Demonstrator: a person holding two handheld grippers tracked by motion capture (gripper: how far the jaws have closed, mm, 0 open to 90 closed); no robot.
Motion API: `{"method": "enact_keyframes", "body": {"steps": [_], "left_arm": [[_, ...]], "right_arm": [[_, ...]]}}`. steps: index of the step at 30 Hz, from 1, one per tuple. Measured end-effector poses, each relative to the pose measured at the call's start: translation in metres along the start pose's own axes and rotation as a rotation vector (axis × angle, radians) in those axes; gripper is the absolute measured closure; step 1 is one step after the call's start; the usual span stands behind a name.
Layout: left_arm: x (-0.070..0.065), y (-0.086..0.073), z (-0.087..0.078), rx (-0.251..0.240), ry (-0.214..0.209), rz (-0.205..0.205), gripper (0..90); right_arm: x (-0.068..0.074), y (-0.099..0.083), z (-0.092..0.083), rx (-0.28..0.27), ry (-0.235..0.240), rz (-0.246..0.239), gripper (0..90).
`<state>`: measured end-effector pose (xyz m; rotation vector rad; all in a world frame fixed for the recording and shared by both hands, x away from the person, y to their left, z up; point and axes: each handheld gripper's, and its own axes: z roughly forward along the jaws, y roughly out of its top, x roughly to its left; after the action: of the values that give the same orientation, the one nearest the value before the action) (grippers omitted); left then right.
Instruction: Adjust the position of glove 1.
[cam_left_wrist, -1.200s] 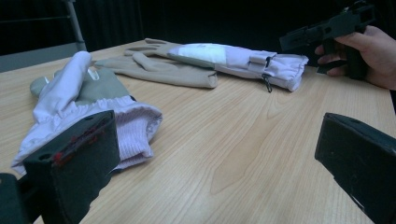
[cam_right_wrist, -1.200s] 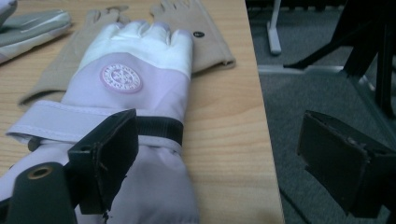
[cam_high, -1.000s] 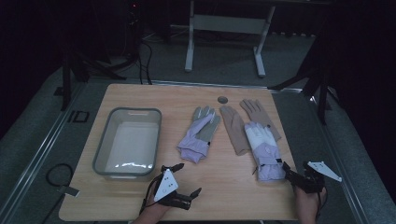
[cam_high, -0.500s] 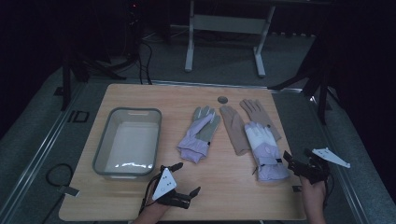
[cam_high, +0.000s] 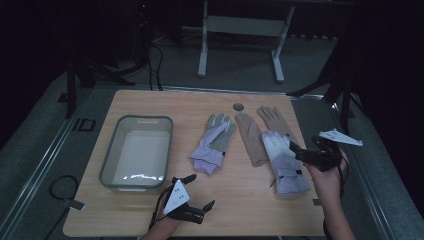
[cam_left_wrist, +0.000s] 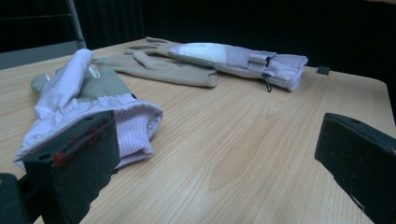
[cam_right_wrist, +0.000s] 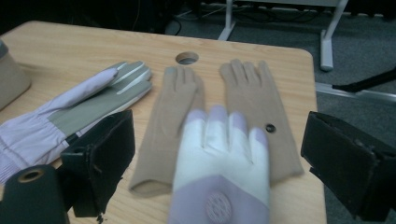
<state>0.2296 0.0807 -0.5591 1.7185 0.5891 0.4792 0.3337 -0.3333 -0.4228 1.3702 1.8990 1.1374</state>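
A lilac and grey glove (cam_high: 213, 144) lies palm down mid-table. To its right lie two tan gloves (cam_high: 250, 137), and a lilac and white glove (cam_high: 282, 162) rests partly on them. My right gripper (cam_high: 296, 152) hovers open at that glove's right side; in the right gripper view its jaws stand either side of the white fingers (cam_right_wrist: 219, 140). My left gripper (cam_high: 200, 190) is open near the front edge, below the lilac and grey glove (cam_left_wrist: 88, 102), with nothing between its jaws.
A grey plastic bin (cam_high: 111, 155) stands on the left of the wooden table (cam_high: 250, 210). A round hole (cam_high: 238, 106) sits near the far edge. Beyond the table are a metal frame's legs (cam_high: 202, 50) and floor cables.
My right gripper has moved away from the front edge and up alongside the lilac and white glove. The left gripper has barely shifted.
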Motion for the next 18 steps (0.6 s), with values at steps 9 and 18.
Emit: {"method": "enact_keyframes", "body": {"steps": [9, 18], "left_arm": [[0.0, 0.0, 0.0, -0.001, -0.001, 0.0, 0.0], [0.0, 0.0, 0.0, -0.003, -0.01, -0.002, 0.0]], "right_arm": [[0.04, 0.026, 0.028, 0.029, 0.105, -0.042, 9.6], [0.087, 0.036, 0.066, 0.071, 0.195, -0.08, 9.9]]}}
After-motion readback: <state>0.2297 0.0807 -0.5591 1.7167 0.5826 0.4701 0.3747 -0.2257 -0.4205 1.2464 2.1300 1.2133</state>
